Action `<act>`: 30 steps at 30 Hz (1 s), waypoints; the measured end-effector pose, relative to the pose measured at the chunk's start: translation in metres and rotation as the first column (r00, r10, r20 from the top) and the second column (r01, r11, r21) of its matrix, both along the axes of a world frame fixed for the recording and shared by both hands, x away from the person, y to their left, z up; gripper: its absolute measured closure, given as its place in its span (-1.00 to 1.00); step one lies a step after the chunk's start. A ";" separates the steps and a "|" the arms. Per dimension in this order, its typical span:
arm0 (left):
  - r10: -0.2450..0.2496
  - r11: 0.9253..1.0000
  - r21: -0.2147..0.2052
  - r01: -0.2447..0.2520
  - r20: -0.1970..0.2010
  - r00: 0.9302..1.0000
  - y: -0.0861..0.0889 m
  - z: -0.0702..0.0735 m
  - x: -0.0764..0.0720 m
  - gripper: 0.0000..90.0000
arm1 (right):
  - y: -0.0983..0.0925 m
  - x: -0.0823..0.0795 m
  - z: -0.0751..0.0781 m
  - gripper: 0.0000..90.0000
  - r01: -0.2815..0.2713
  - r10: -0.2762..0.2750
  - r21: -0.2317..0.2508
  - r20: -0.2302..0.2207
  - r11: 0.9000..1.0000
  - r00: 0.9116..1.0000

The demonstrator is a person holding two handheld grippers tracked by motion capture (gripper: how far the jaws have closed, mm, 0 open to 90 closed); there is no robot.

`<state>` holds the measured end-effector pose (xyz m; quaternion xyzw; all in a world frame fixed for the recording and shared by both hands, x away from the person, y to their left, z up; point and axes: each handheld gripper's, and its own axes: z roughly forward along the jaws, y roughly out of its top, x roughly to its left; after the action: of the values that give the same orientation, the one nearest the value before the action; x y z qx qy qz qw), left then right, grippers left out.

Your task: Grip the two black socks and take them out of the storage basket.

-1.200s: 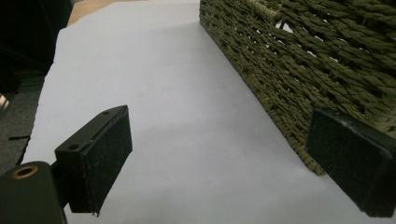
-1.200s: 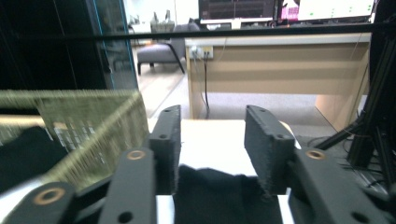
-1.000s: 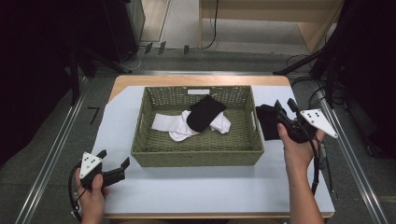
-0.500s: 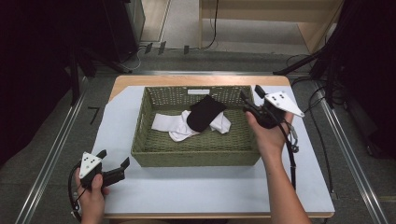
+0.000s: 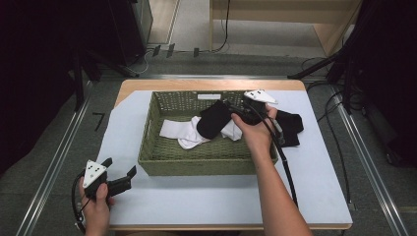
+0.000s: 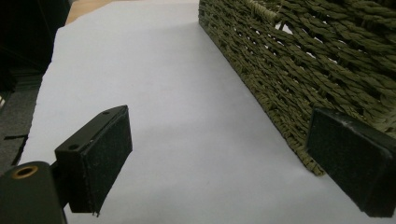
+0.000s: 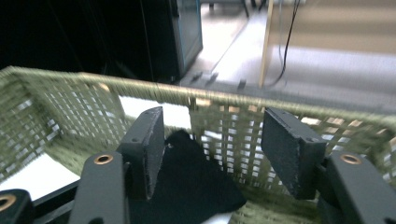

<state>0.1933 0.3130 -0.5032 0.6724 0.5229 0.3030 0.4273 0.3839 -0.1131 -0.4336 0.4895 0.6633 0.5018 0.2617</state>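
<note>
A green woven basket [image 5: 206, 164] stands mid-table and holds a black sock [image 5: 212, 120] lying across white socks [image 5: 177, 132]. My right gripper [image 5: 235, 107] hangs open inside the basket, just over the black sock's upper end [image 7: 187, 182], with nothing between its jaws. Another black sock [image 5: 290, 127] lies on the white mat right of the basket. My left gripper [image 5: 120, 173] rests open near the table's front left corner, beside the basket's wall [image 6: 289, 79]; its pads [image 6: 105, 156] hold nothing.
A white mat [image 5: 206, 201] covers the table, with open room in front of the basket. A cable [image 5: 287, 172] trails from my right gripper along the forearm. Metal rails and dark equipment border the table.
My right gripper has travelled left from the black sock outside the basket to inside the basket, over the black sock there. The left gripper has stayed put.
</note>
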 end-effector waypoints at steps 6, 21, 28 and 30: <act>-0.001 1.000 0.000 0.001 0.002 1.000 0.000 0.000 0.000 -0.81 | 0.003 0.014 -0.013 -0.10 -0.001 -0.002 -0.037 -0.085 0.999 0.996; -0.006 1.000 -0.002 0.006 0.004 1.000 0.000 0.000 -0.001 -0.81 | 0.015 0.033 -0.048 0.48 -0.174 0.134 -0.137 -0.261 0.975 0.956; -0.008 1.000 -0.004 0.008 0.006 1.000 0.000 0.000 -0.001 -0.81 | 0.012 0.022 -0.032 1.00 -0.229 0.210 -0.094 -0.179 0.969 0.961; -0.008 1.000 -0.007 0.008 0.004 1.000 0.000 0.000 -0.001 -0.81 | 0.014 0.019 -0.027 1.00 -0.242 0.227 -0.090 -0.146 0.966 0.963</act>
<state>0.1927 0.3134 -0.5033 0.6725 0.5202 0.3009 0.4319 0.4030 -0.0993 -0.4604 0.4256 0.7587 0.4588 0.1809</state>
